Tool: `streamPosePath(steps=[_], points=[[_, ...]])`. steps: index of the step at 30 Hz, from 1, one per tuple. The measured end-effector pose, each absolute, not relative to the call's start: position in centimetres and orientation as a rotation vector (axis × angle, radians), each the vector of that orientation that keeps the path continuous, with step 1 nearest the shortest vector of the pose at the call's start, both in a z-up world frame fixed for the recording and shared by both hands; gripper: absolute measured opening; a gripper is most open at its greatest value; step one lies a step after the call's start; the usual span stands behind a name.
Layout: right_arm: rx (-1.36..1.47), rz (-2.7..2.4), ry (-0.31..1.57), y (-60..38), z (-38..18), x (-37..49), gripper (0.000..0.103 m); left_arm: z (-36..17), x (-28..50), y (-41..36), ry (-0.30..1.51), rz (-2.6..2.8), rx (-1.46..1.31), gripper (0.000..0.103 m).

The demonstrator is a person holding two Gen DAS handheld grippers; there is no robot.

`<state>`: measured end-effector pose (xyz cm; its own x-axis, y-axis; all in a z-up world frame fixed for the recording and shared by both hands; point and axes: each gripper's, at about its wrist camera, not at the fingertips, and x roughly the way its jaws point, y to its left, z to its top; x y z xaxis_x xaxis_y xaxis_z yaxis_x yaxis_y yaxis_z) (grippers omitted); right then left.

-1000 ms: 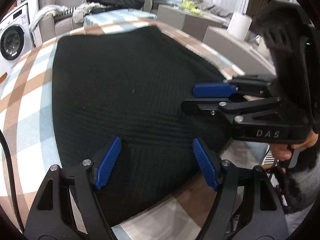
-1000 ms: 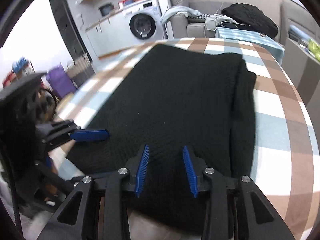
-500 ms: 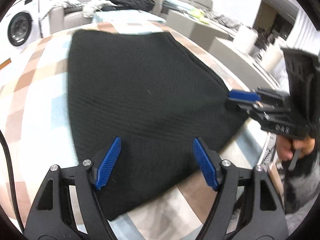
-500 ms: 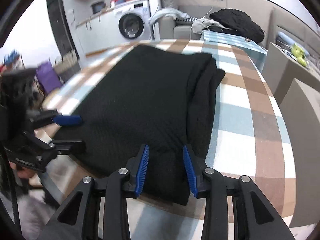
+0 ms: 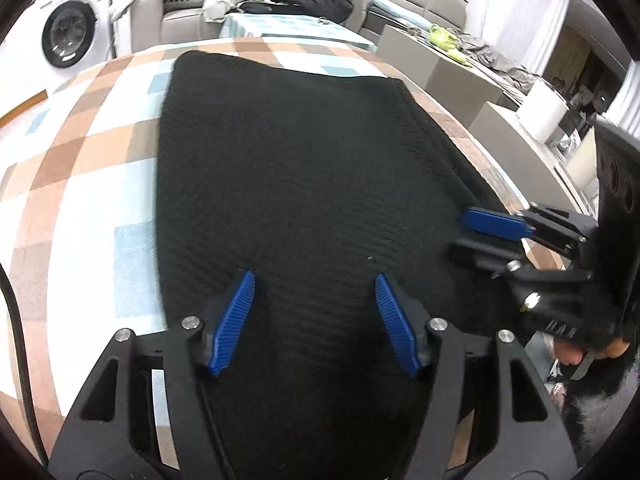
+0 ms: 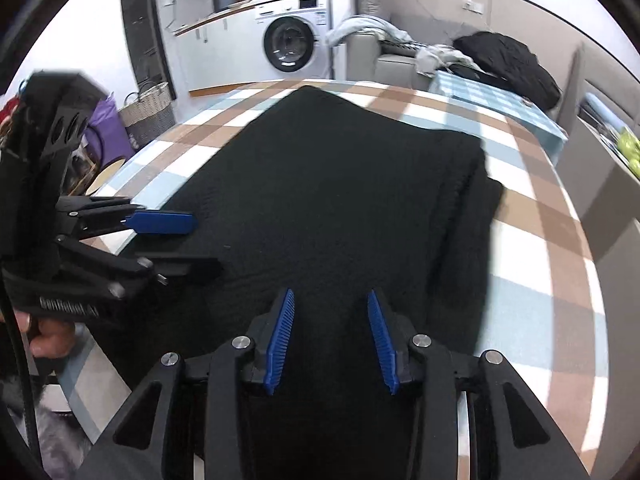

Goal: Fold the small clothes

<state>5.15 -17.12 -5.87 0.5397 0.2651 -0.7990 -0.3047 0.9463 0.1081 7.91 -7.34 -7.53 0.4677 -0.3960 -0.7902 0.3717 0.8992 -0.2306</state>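
A black knitted garment (image 5: pixel 300 160) lies flat on the table's checked cloth (image 5: pixel 80 180), with a doubled layer along its right side (image 6: pixel 480 208). My left gripper (image 5: pixel 315 280) hovers over the garment's near hem; its jaws are closing, with cloth below them but not pinched. In the right wrist view it (image 6: pixel 204 244) reaches in from the left, held by a hand. My right gripper (image 6: pixel 330 294) stands partly open over the near edge of the garment (image 6: pixel 340 200), its pads pressing on nothing. The left wrist view shows it (image 5: pixel 460 232) at the garment's right edge.
The checked table (image 6: pixel 540 240) drops off close behind both grippers. Beyond it stand a washing machine (image 6: pixel 292 46), a sofa piled with clothes (image 6: pixel 504 60), a small table in blue check (image 5: pixel 288 28), grey boxes (image 5: pixel 452 68) to the right and a woven basket (image 6: pixel 148 112) to the left.
Both grippers have shifted sideways along the garment's near edge; the right one swung out to the doubled side and came back. The left jaws have narrowed. The garment lies as before.
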Motion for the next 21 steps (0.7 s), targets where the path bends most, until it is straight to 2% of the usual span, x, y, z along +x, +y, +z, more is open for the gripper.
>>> streamPosePath(steps=[3, 5, 9, 15, 21], points=[[0.002, 0.346, 0.965, -18.9, -5.3, 4.4, 0.038, -7.1, 7.9, -6.0, 0.986, -0.446, -0.052, 0.061], [-0.001, 0.319, 0.973, -19.3, -4.6, 4.1, 0.043, -6.5, 8.0, -5.2, 0.97, -0.44, -0.084, 0.061], [0.025, 0.298, 0.958, -19.2, -3.8, 5.5, 0.047, -6.0, 9.0, -5.4, 0.939, -0.437, -0.07, 0.061], [-0.051, 0.203, 1.025, -18.5, -6.0, 8.6, 0.049, -7.1, 10.4, -5.2, 0.978, -0.413, -0.025, 0.061], [0.152, 0.213, 1.03, -22.6, -5.3, 7.8, 0.049, -6.4, 10.3, -3.2, 0.984, -0.405, -0.102, 0.061]])
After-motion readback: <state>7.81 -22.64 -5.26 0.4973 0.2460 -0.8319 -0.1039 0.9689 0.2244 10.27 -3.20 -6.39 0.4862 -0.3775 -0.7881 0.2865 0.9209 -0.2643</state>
